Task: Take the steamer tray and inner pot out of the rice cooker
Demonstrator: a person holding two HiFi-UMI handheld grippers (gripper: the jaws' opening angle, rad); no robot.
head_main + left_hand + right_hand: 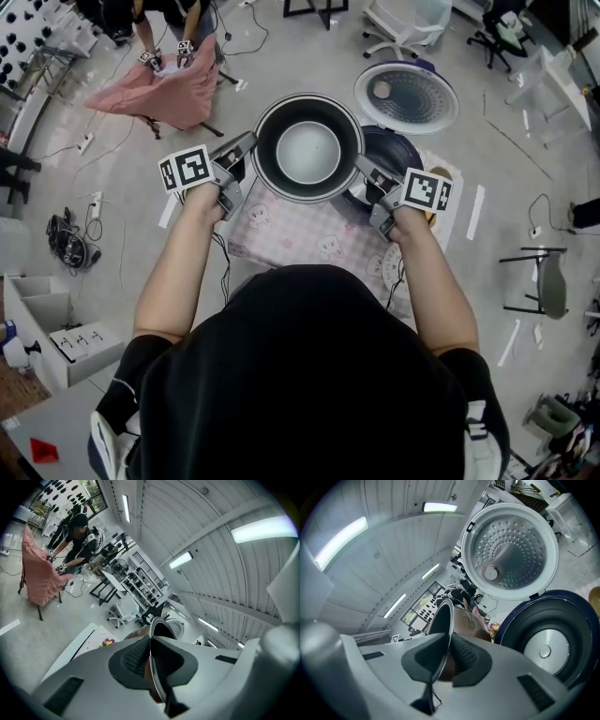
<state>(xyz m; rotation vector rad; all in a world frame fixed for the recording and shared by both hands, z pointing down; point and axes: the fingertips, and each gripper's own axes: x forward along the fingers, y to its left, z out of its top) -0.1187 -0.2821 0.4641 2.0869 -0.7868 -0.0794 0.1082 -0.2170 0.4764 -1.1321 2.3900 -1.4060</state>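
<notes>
Counter (281,236), nearest you and pink-patterned on top, shows free space just below your hands. Above it, the fingers of your left gripper (246,146) and right gripper (365,169) are each clenched on the thin rim of the inner pot (307,150), at opposite sides, so it hangs level and mouth-up between them. The rice cooker (394,155), cavity empty, stands just right of the pot, beside your right hand; its raised lid (405,97) lies beyond. Setting down probably means lowering toward you, clear of the cooker. No steamer tray can be made out.
</notes>
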